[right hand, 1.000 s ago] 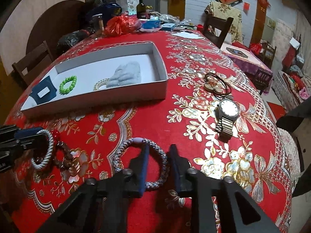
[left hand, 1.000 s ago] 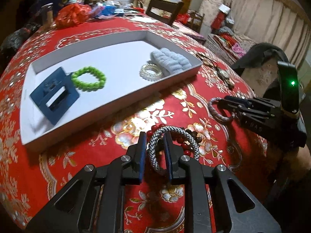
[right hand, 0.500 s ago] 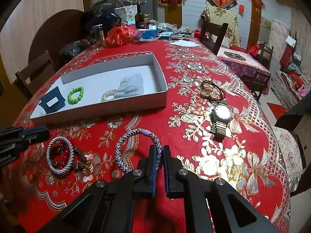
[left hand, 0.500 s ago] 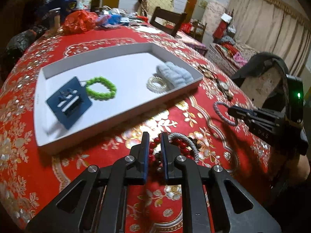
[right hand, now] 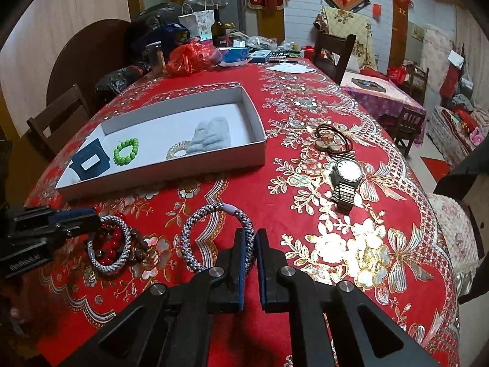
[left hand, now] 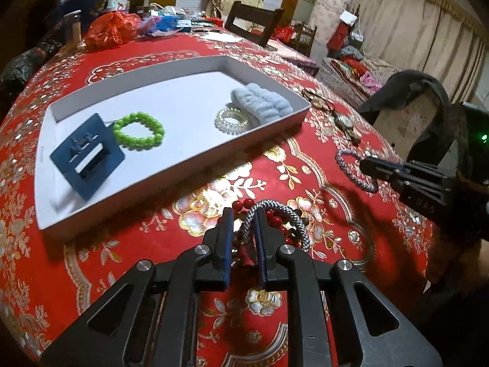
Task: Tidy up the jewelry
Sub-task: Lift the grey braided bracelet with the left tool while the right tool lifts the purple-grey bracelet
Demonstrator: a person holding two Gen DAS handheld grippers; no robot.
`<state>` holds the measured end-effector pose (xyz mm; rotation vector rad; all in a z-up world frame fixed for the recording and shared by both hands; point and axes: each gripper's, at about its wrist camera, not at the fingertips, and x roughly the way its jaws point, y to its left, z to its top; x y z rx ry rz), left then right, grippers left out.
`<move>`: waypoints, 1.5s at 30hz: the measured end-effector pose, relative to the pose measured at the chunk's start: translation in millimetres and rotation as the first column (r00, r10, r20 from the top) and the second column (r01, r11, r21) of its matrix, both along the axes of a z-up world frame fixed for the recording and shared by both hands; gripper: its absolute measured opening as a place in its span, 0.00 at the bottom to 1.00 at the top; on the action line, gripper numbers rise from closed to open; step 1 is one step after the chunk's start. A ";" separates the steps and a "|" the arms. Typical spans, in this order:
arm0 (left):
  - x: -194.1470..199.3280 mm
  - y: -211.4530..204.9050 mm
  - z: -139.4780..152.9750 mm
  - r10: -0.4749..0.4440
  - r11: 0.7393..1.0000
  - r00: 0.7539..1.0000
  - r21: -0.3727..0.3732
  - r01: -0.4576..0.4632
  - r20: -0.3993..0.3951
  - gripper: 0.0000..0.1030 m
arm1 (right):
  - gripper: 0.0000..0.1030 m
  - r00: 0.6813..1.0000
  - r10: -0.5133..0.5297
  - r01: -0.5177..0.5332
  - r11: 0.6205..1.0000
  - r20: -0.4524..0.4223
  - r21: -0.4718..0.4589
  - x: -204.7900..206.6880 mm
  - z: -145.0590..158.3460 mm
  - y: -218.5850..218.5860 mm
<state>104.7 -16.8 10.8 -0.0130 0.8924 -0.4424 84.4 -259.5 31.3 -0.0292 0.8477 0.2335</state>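
Note:
My left gripper is shut on a grey-white braided bracelet and holds it up over a red bead bracelet on the red tablecloth. My right gripper is shut on a blue-pink braided bracelet, lifted a little above the cloth; it also shows in the left wrist view. The white tray holds a blue hair claw, a green bead bracelet, a clear coil tie and a light blue scrunchie.
A wristwatch and a black cord pendant lie right of the tray. Bags, a bottle and clutter crowd the table's far end. Wooden chairs stand around the table.
Both grippers closed on their braided bracelets and lifted them off the cloth. The left one pulled its grey bracelet up from the red beads.

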 end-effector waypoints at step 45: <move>-68.9 40.4 30.5 0.203 0.975 0.979 -0.096 -0.201 0.017 0.06 | 0.06 0.999 -0.046 0.045 0.999 0.027 0.030 -43.0 29.0 20.8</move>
